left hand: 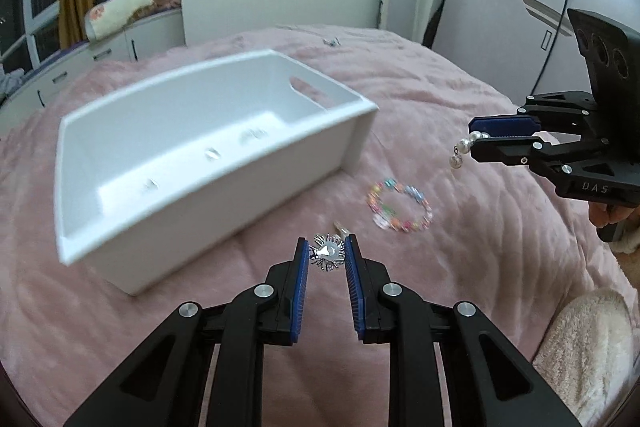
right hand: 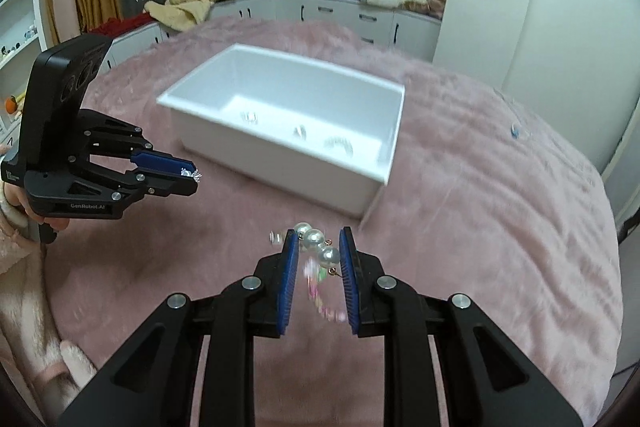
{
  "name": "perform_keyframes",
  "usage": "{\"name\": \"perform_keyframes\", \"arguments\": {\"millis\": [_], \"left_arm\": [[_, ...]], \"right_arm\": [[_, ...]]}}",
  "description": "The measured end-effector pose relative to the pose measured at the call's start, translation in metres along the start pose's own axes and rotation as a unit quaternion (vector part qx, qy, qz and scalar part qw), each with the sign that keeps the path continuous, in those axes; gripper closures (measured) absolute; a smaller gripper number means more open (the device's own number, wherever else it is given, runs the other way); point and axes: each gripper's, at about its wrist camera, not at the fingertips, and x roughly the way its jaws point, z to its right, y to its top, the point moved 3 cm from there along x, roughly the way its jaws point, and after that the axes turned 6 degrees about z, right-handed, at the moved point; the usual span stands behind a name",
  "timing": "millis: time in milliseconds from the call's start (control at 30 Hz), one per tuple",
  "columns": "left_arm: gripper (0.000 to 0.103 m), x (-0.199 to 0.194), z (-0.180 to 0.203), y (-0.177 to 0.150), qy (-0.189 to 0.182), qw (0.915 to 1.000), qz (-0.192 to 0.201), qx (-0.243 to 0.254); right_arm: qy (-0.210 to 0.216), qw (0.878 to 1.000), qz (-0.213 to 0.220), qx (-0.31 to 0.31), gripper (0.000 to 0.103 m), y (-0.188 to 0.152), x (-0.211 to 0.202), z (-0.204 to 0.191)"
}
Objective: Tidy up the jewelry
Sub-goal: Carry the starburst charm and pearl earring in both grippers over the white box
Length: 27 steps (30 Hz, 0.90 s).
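Note:
My left gripper (left hand: 327, 250) is shut on a spiky silver brooch (left hand: 328, 251) with a pale centre stone, held above the pink bedspread; it shows again at the left of the right wrist view as the left gripper (right hand: 191, 175). My right gripper (right hand: 318, 242) is shut on a pearl earring (right hand: 318, 242) of three pearls; from the left wrist view the right gripper (left hand: 474, 139) holds it with pearls (left hand: 460, 151) dangling. A white open box (left hand: 352, 147) (right hand: 384, 163) holds several small silver pieces. A colourful bead bracelet (left hand: 400, 205) lies on the bedspread near the box.
The pink fluffy bedspread (left hand: 460, 267) covers the whole bed. A small silver piece (left hand: 331, 42) lies at its far edge and a small blue item (right hand: 515, 131) right of the box. White cabinets (right hand: 340, 13) with piled blankets run under the windows. A fluffy pink sleeve (right hand: 24, 267) is at left.

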Motion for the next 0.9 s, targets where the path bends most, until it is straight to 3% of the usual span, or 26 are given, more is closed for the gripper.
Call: {"name": "perform_keyframes", "arguments": {"millis": [267,500,733,900], "left_arm": [[0.080,-0.031,-0.045,0.039,0.048,0.9984,0.029,-0.011],[0.080,-0.036,-0.094,0.078,0.064,0.9946,0.044,-0.069],[0.080,-0.004,-0.131,0.096,0.086,0.9911,0.004,-0.101],[0.080,0.028,-0.159,0.095,0.093,0.9835,-0.027,-0.153]], "right_arm": [[0.007,0.999,0.037,-0.010,0.081,0.051,0.013,-0.002],[0.010,0.999,0.048,-0.009,0.081,0.093,0.040,0.001],[0.015,0.999,0.036,0.028,0.081,0.119,0.078,0.017],[0.013,0.999,0.017,0.026,0.081,0.126,0.110,0.015]]}}
